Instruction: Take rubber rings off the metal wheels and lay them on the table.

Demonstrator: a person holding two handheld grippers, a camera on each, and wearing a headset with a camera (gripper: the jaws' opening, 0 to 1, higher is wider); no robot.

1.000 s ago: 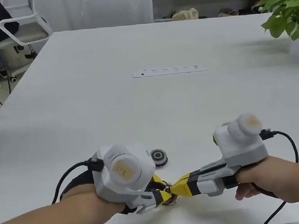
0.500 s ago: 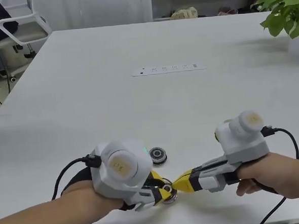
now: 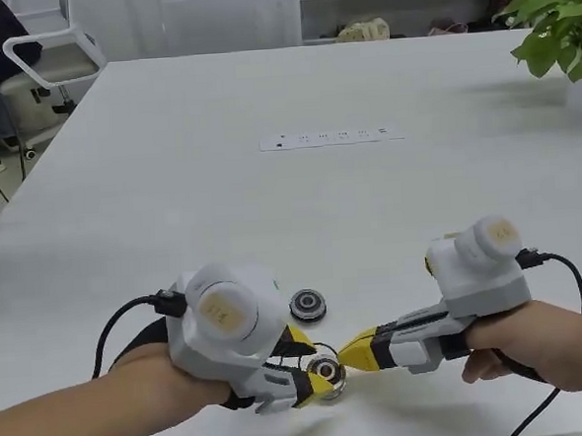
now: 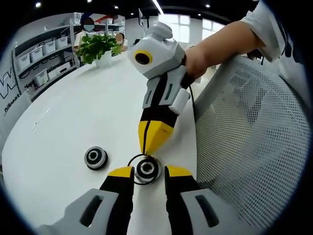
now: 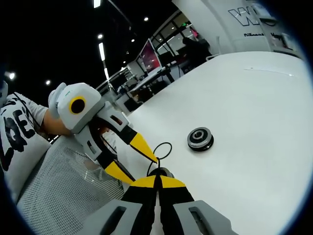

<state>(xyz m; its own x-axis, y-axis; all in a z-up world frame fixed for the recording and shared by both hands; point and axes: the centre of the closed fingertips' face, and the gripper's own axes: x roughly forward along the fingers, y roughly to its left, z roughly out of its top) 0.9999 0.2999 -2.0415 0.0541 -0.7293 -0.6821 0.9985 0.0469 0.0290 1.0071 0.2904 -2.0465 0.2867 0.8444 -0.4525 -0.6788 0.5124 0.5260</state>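
At the near edge of the tabletop (image 3: 271,209) the left gripper (image 3: 312,367) clamps a wheel (image 4: 148,169). The right gripper (image 5: 156,180), fingers pinched on the rubber ring (image 5: 164,143), has drawn back slightly, so the ring now stands off as a slack loop and peeling looks under way. Just beyond lies a second wheel (image 3: 307,304), seemingly still ringed; the wall lettering (image 5: 243,17) far off starts with "W", the rest unreadable.

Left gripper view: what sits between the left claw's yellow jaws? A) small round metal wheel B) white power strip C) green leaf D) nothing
A: the small round metal wheel sits gripped between the left claw's jaws, while the shut right claw pinches its thin black rubber ring, a loop of which stands off the wheel.
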